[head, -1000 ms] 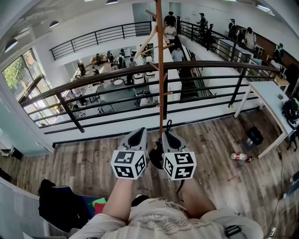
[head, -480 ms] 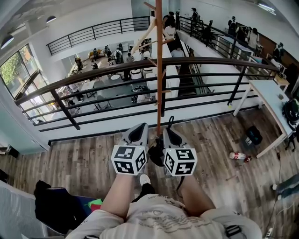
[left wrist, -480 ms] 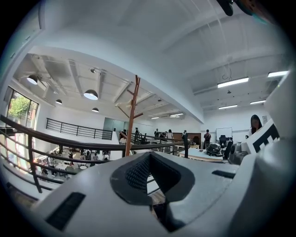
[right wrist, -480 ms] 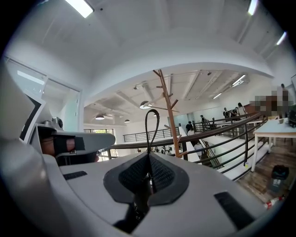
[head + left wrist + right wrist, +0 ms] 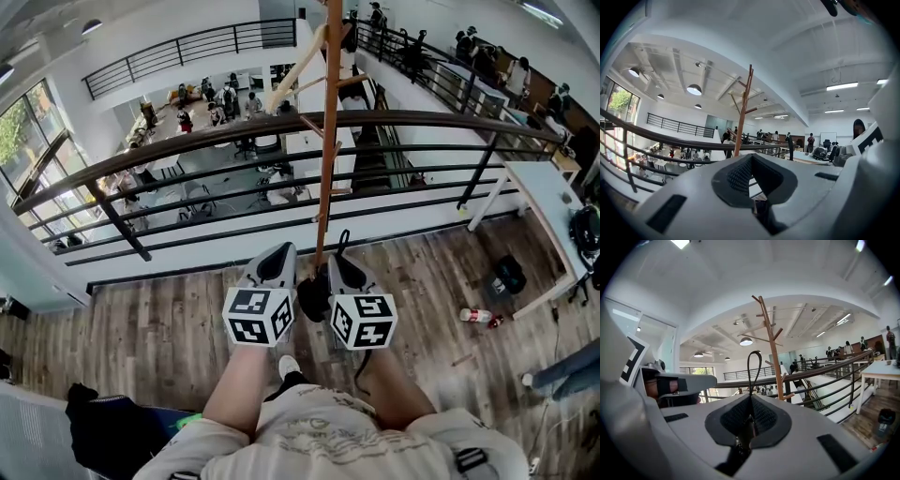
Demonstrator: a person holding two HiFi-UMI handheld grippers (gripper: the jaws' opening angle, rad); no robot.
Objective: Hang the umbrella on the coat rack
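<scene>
The brown wooden coat rack (image 5: 324,141) rises straight ahead by the railing, its pegs high up (image 5: 765,317). Both grippers are raised side by side just short of its pole. My right gripper (image 5: 343,270) is shut on the umbrella's thin black strap, whose loop (image 5: 752,366) stands up above the pads. The black umbrella (image 5: 314,298) bunches between the two gripper bodies. My left gripper (image 5: 273,268) is shut; something dark shows low in its slit (image 5: 761,211), and I cannot tell what. The rack (image 5: 743,112) stands ahead of it.
A dark metal railing (image 5: 187,141) runs across behind the rack, over a drop to a lower floor with people. A white table (image 5: 548,192) stands right. A black bin (image 5: 511,274) and a bottle (image 5: 478,315) are on the wooden floor. Dark clothing (image 5: 103,431) lies lower left.
The view has crept forward toward the railing and the rack pole now leans slightly right. Both grippers stay together in front of the pole, still shut.
</scene>
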